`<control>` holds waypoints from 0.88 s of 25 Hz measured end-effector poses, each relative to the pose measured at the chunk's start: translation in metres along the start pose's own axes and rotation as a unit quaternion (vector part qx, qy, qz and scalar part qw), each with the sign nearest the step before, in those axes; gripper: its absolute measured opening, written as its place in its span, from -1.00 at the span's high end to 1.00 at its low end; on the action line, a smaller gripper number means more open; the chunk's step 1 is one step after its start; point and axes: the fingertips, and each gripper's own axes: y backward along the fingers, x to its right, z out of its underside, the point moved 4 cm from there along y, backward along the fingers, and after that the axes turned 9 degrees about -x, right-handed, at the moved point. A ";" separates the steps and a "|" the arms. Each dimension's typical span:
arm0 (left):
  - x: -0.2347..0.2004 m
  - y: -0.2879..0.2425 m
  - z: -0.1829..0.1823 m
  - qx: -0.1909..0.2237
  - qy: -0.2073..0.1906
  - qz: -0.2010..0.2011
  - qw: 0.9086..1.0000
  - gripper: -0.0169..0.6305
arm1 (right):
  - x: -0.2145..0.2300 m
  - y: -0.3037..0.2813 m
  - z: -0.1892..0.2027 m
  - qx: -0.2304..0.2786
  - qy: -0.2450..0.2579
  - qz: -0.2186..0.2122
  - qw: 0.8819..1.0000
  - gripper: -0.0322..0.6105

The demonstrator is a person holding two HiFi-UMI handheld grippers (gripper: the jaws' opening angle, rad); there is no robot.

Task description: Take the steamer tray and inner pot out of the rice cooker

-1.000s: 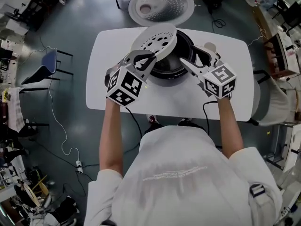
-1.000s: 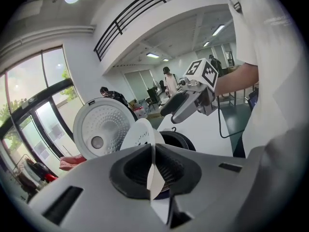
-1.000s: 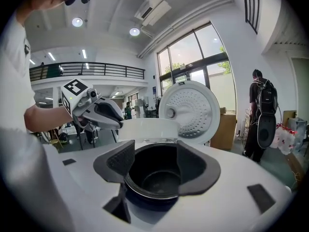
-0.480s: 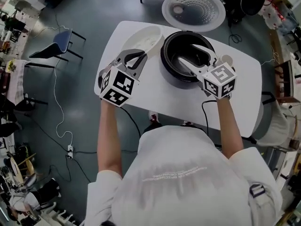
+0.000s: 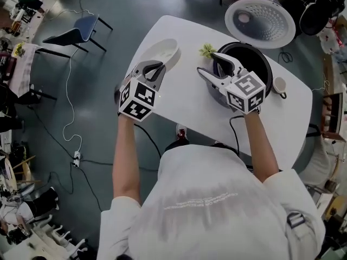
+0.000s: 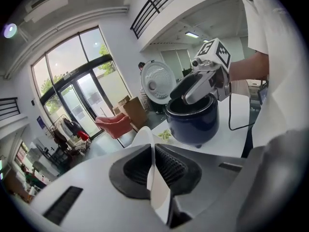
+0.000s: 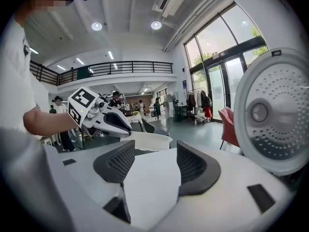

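Two grippers work here. My left gripper clamps the steamer tray's rim at the white table's left edge. My right gripper stands open and empty beside the rice cooker, with the inner pot inside. Bare tabletop lies between them.

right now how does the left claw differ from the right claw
The left claw is shut on the rim of the white steamer tray; the right claw is open and empty. The left claw holds its tray off to the side of the rice cooker; the right claw reaches over the cooker's mouth. Both have the same white body.
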 end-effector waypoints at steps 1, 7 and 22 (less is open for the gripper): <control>-0.002 -0.004 0.008 -0.002 0.005 0.004 1.000 0.83 | -0.003 -0.009 0.000 -0.003 -0.003 -0.004 1.000 0.06; -0.019 -0.038 0.049 -0.020 0.008 0.027 0.999 0.83 | -0.010 -0.054 0.002 -0.016 -0.034 -0.008 0.999 0.06; -0.061 -0.140 0.083 -0.047 -0.071 0.085 0.993 0.83 | 0.020 -0.109 0.013 -0.042 -0.113 0.043 0.992 0.07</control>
